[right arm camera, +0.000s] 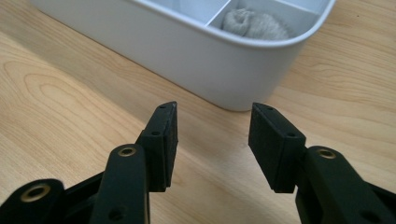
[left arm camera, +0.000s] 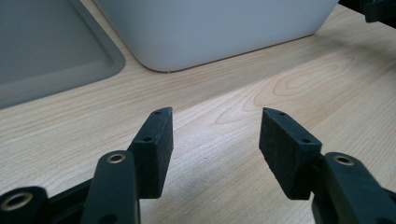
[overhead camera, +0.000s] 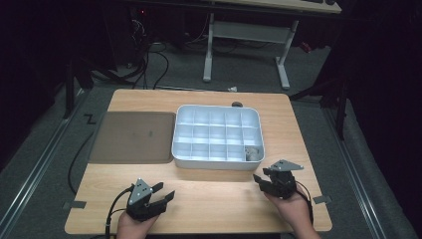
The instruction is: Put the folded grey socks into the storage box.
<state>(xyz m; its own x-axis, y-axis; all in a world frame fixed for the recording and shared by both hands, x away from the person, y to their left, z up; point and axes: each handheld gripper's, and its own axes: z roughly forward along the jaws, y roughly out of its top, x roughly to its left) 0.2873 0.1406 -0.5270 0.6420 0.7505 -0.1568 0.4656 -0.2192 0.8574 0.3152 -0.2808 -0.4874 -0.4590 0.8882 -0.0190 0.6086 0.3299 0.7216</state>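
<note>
I am working at a wooden table [overhead camera: 209, 194] with a light top and wavy grain lines. It stands on a grey floor [overhead camera: 45, 164] in a dark room. Another table with white legs [overhead camera: 249, 35] stands farther back, and black cables [overhead camera: 149, 64] lie on the floor near it.

A white tray [overhead camera: 217, 162] with many little boxes inside sits in the middle of my table. A small grey lump [right arm camera: 254, 23] lies in the corner box nearest my right hand. A flat brown lid [overhead camera: 133, 137] lies just beside the tray, touching its left side.

My left gripper [left arm camera: 215, 140] rests low near the front edge of the table, and its jaws are spread wide with nothing between them. My right gripper [right arm camera: 212, 140] is close to the tray's near right corner, and its jaws are spread wide too, holding nothing.

I cannot see any words or labels to read.
</note>
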